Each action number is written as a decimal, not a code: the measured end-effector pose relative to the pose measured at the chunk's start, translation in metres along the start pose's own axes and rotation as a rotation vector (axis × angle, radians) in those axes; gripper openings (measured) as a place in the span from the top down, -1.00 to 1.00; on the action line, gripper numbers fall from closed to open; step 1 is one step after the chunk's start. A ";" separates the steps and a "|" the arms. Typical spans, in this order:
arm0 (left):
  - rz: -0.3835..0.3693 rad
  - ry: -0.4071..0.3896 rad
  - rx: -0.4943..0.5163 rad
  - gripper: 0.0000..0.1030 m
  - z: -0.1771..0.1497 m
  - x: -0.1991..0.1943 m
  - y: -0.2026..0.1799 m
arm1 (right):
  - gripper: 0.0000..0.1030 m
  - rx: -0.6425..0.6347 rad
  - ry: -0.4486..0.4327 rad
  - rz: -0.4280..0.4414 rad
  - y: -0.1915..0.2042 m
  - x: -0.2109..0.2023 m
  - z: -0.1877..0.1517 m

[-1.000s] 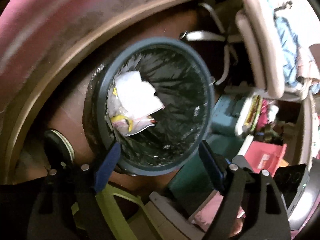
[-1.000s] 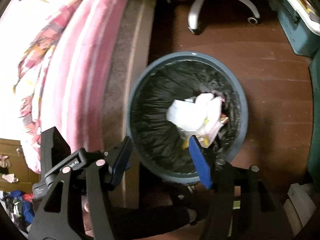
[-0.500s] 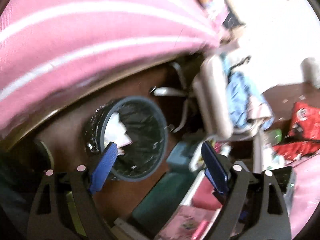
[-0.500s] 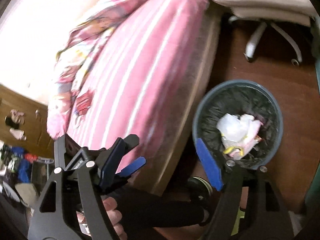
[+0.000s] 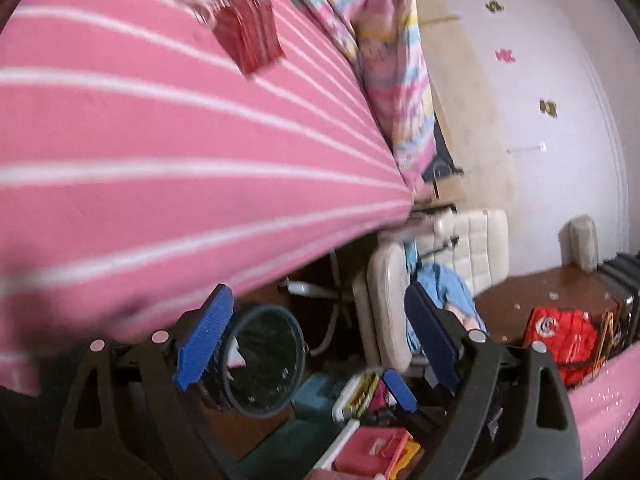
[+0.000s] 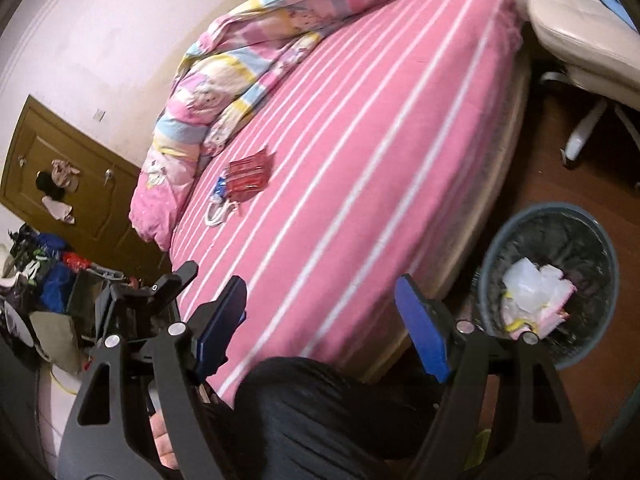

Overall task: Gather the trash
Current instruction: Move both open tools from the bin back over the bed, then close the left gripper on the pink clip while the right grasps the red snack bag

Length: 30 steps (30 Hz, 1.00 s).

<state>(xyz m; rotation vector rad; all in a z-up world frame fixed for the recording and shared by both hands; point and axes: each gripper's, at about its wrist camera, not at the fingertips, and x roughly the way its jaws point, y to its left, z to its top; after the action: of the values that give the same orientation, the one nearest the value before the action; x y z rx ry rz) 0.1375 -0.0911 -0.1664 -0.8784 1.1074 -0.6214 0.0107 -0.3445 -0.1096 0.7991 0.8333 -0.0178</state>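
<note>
Both grippers hang in the air with nothing in them. The left gripper (image 5: 316, 340) has its blue pads spread wide apart, only the room showing through the gap. The right gripper (image 6: 320, 320) is just as bare, its jaws easing a little wider with only the bed showing between them.

Below the right gripper sits the person's black-clad knee (image 6: 320, 412), and a bit of a hand (image 6: 168, 448) shows under the left jaw.

The trash bin (image 6: 548, 284) stands on the brown wooden floor (image 6: 560, 168) right beside the bed's edge, round, grey-blue, lined with a black bag. Inside it lies a wad of crumpled white paper and plastic (image 6: 532, 288) with pink and yellow scraps mixed in. From the left gripper's view the same bin (image 5: 264, 364) shows just past the left pad.

The bed (image 6: 360, 140) wears a pink sheet with white stripes. On it lie a red wrapper (image 6: 248, 176) and, just beside that, a small blue-and-white scrap with a white loop (image 6: 218, 204). A bundled pastel quilt (image 6: 240, 64) is heaped along the far side. A cream office chair (image 5: 440, 264) with blue clothes on it stands beyond the bin.
</note>
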 end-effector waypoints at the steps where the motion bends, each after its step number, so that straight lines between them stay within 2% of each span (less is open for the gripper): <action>1: 0.010 -0.016 0.000 -0.65 0.006 -0.006 0.003 | -0.48 -0.007 0.005 0.005 0.007 0.007 0.003; 4: 0.065 -0.065 0.016 -0.66 0.028 -0.019 0.017 | -0.48 -0.009 0.021 0.023 0.019 0.023 0.008; 10: 0.122 -0.083 -0.005 -0.66 0.070 -0.017 0.047 | -0.48 0.015 0.052 0.065 0.043 0.072 0.027; 15: 0.267 -0.111 0.109 -0.65 0.098 -0.005 0.045 | -0.49 0.049 0.091 0.108 0.052 0.116 0.048; 18: 0.393 -0.140 0.246 -0.65 0.115 0.002 0.037 | -0.49 0.082 0.121 0.143 0.054 0.139 0.060; 20: 0.448 -0.143 0.312 -0.65 0.129 0.010 0.034 | -0.49 0.108 0.142 0.166 0.054 0.157 0.068; 24: 0.489 -0.124 0.340 -0.61 0.157 0.028 0.041 | -0.48 0.168 0.173 0.196 0.051 0.194 0.087; 27: 0.489 -0.086 0.348 -0.42 0.173 0.043 0.044 | -0.45 0.204 0.179 0.199 0.049 0.215 0.098; 30: 0.509 -0.047 0.334 -0.25 0.187 0.064 0.047 | -0.40 0.187 0.175 0.187 0.052 0.235 0.112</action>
<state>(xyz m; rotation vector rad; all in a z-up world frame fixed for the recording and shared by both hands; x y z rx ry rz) 0.3352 -0.0642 -0.2034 -0.3006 1.0898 -0.3426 0.2625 -0.3127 -0.1888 1.0638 0.9284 0.1435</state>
